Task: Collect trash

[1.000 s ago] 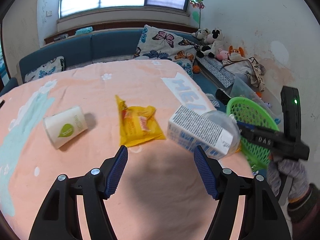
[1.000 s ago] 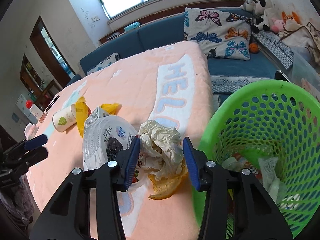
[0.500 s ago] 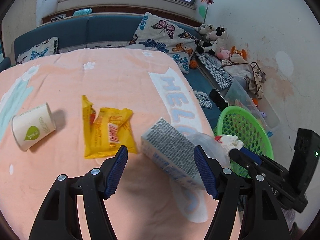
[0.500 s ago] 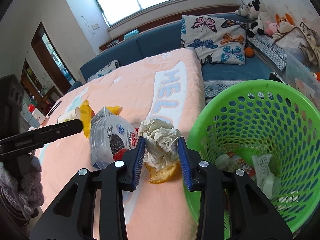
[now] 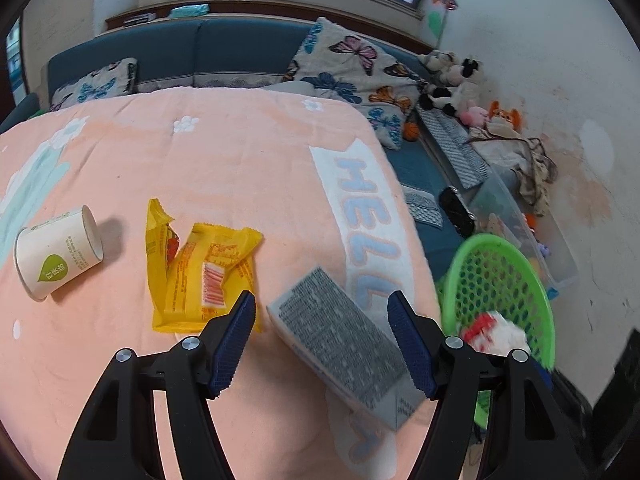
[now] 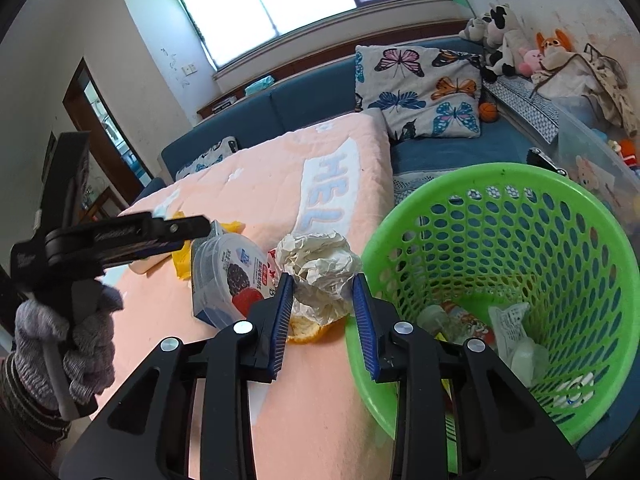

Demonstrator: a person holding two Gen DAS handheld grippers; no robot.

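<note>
While my right gripper [image 6: 322, 314] finished closing, its blue pads pinched a crumpled paper wad [image 6: 320, 268] with orange peel [image 6: 306, 330] under it, just left of the green basket [image 6: 500, 184] beside the peach blanket [image 5: 220, 168]. My left gripper [image 5: 322, 338] stood spread, empty, over a grey carton [image 5: 344, 344]. Further left lay a yellow wrapper [image 5: 200, 268] and a tipped paper cup [image 5: 56, 256].

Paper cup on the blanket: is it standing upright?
No. In the left wrist view the paper cup lies on its side on the peach blanket, left of the yellow wrapper.
</note>
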